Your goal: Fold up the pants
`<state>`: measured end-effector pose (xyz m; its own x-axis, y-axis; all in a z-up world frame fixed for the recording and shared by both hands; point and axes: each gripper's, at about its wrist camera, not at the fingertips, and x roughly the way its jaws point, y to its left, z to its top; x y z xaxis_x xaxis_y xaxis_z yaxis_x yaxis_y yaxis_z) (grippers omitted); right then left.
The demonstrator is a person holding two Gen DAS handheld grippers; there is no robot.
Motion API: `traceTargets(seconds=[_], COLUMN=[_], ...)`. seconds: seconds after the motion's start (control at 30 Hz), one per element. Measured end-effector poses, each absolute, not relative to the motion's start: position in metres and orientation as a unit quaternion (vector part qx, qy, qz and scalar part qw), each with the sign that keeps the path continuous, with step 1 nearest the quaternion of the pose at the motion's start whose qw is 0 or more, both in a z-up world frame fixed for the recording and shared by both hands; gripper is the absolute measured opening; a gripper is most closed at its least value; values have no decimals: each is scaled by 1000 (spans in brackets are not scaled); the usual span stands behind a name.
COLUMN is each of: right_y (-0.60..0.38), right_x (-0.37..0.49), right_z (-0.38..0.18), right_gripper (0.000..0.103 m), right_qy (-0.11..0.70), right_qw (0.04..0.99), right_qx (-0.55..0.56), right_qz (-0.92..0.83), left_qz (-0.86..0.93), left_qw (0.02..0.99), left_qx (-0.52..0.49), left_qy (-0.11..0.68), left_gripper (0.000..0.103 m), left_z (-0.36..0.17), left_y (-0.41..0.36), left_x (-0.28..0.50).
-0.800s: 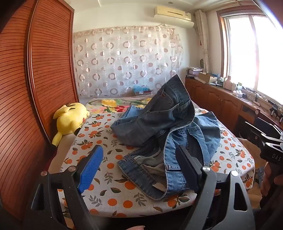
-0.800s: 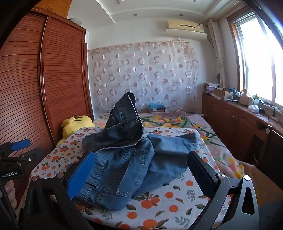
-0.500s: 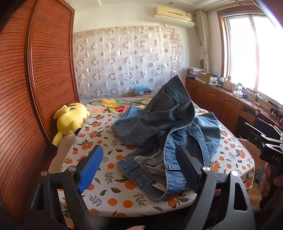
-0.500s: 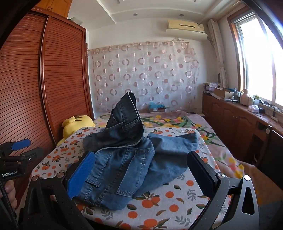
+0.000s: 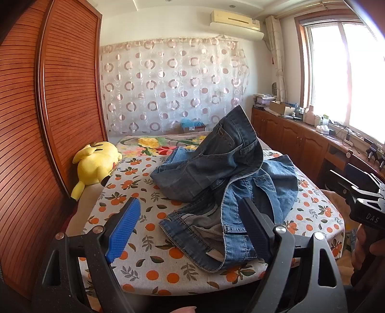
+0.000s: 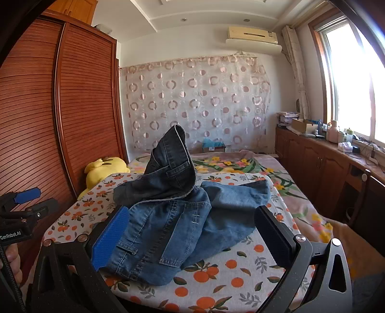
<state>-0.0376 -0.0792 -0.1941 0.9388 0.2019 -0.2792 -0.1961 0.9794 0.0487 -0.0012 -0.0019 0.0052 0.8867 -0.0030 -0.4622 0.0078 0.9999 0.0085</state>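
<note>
Along the left side of the room, a tall reddish-brown louvred wooden wardrobe [image 5: 48,115] is standing against the bed, and a yellow plush toy [image 5: 96,166] is lying at its foot on the bed's left edge. Next to the right, the bed's white orange-print cloth cover [image 5: 144,260] is carrying the task's garment: a heap of crumpled blue denim pants [image 5: 226,192], unfolded, sitting near the middle of the cover toward the near edge, with a darker denim portion [image 6: 168,168] rising to a peak above the lighter layers. The left gripper [image 5: 190,228] is hovering over the near edge of the bed with its jaws spread wide and released, nothing between them; its blue ribbed pad [image 5: 124,231] is showing over bare cover, while the opposite black finger is overlapping the pants in view, and contact cannot be confirmed. The right gripper [image 6: 192,238] is likewise hanging released, jaws wide, framing the near part of the heap in its own view without pinching it. Behind the bed, a sheer curtain with a ring pattern [image 5: 173,86] is covering the far wall beneath a white wall-mounted air conditioner [image 5: 235,20]. Farthest right, a cluttered brown wooden cabinet counter [image 6: 336,159] is running under a bright window [image 6: 351,79].
</note>
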Motion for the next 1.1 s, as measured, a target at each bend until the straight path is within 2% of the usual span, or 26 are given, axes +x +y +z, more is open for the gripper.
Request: traceTargets(seconds=[1.1], right_y=[-78], right_x=[-39], right_z=[-195], right_gripper=[103], right_qy=[140], right_qw=[985], right_qx=[9], right_qz=[101], left_qz=[-5], left_qw=[972], left_qx=[4], left_qy=[233], left_gripper=[85], left_z=[10], left_y=[-3], left_x=[-5])
